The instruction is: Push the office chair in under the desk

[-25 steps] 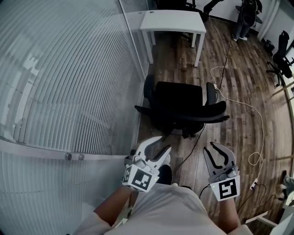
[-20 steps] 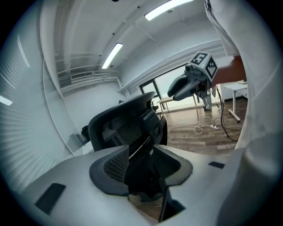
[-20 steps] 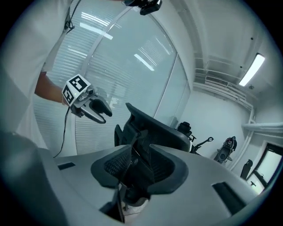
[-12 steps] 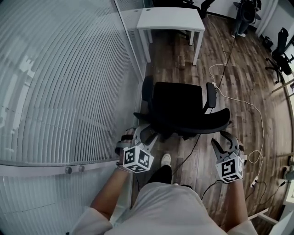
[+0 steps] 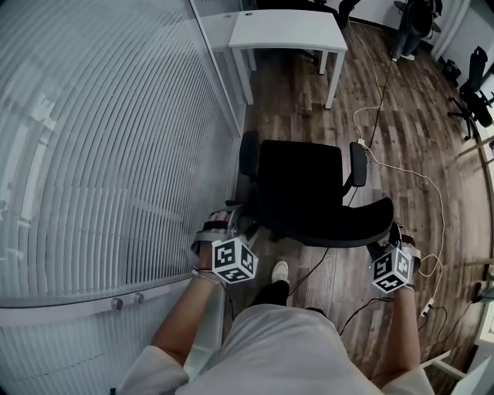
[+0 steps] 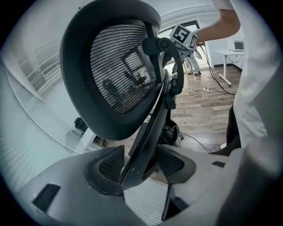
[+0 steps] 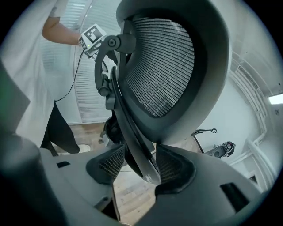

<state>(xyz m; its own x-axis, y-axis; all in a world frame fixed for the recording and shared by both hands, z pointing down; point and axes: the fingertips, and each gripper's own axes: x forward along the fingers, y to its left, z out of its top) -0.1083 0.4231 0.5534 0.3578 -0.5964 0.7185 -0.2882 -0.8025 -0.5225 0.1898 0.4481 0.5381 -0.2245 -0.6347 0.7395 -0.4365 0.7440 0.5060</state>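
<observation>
A black office chair [image 5: 297,181] stands on the wood floor, its seat facing the white desk [image 5: 285,32] further ahead. Its mesh backrest [image 5: 340,227] is the part nearest me. My left gripper [image 5: 234,225] is at the backrest's left end and my right gripper [image 5: 395,235] at its right end. In the left gripper view the jaws [image 6: 141,165] are opening, with the backrest's [image 6: 119,70] black frame edge between them. In the right gripper view the jaws [image 7: 139,165] are opening as well, around the backrest's [image 7: 168,66] other edge.
A striped glass wall [image 5: 100,139] runs along the left, close to the chair and desk. A white cable [image 5: 409,173] snakes over the floor on the right. Other black chairs [image 5: 475,85] and a standing person [image 5: 409,23] are at the far right. My shoe [image 5: 279,270] is behind the chair.
Both grippers have moved forward from in front of my body to the two ends of the chair's backrest. Their jaws have spread wider and now straddle its frame.
</observation>
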